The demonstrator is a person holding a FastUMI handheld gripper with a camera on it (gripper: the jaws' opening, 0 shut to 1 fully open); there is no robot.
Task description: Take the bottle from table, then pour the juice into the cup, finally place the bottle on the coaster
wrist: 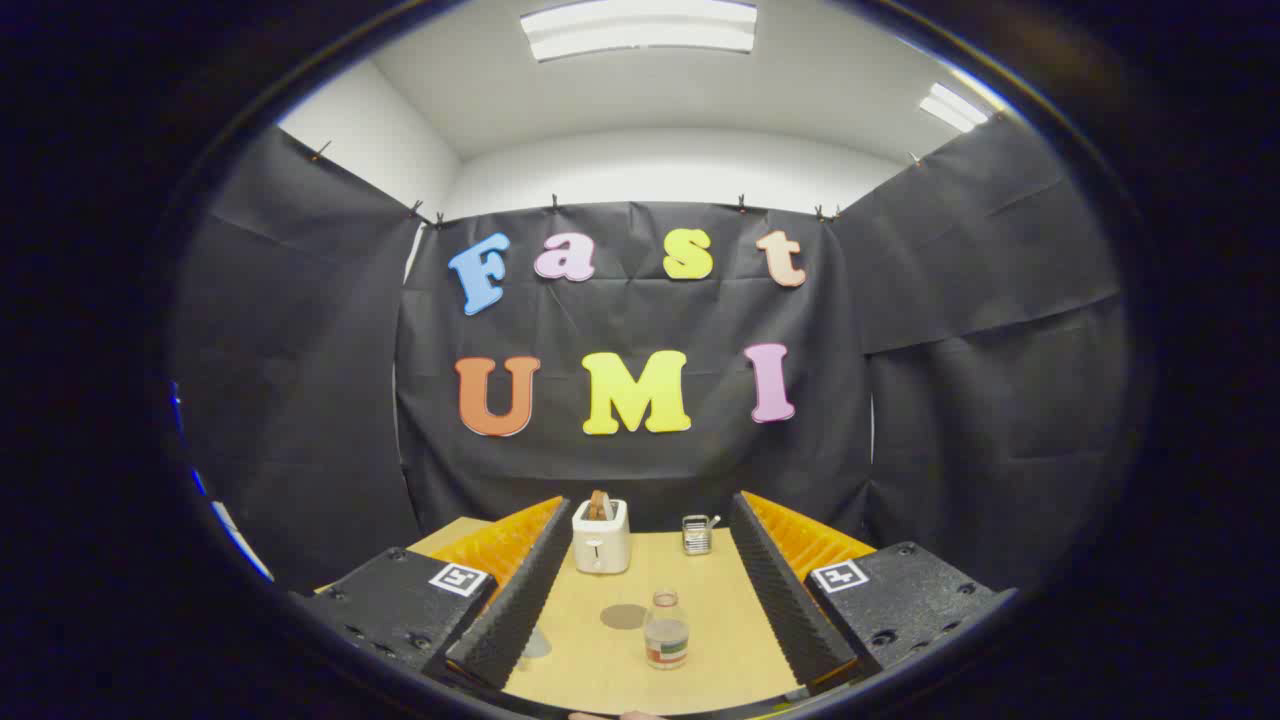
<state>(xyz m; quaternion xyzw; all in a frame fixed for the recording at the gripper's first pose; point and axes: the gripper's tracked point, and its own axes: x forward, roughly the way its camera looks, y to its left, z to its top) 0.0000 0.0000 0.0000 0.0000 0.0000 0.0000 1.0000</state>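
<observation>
Between the spread gripper (645, 560) fingers, the bottle (666, 630) stands upright.

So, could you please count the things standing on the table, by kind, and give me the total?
Bottle: 1, upright between the open fingers, just ahead of them
Toaster: 1, with toast in its slot
Small metal holder: 1, near the table's far edge
Round coaster: 1, lying flat beside the bottle
Total: 4
The gripper holds nothing.
</observation>
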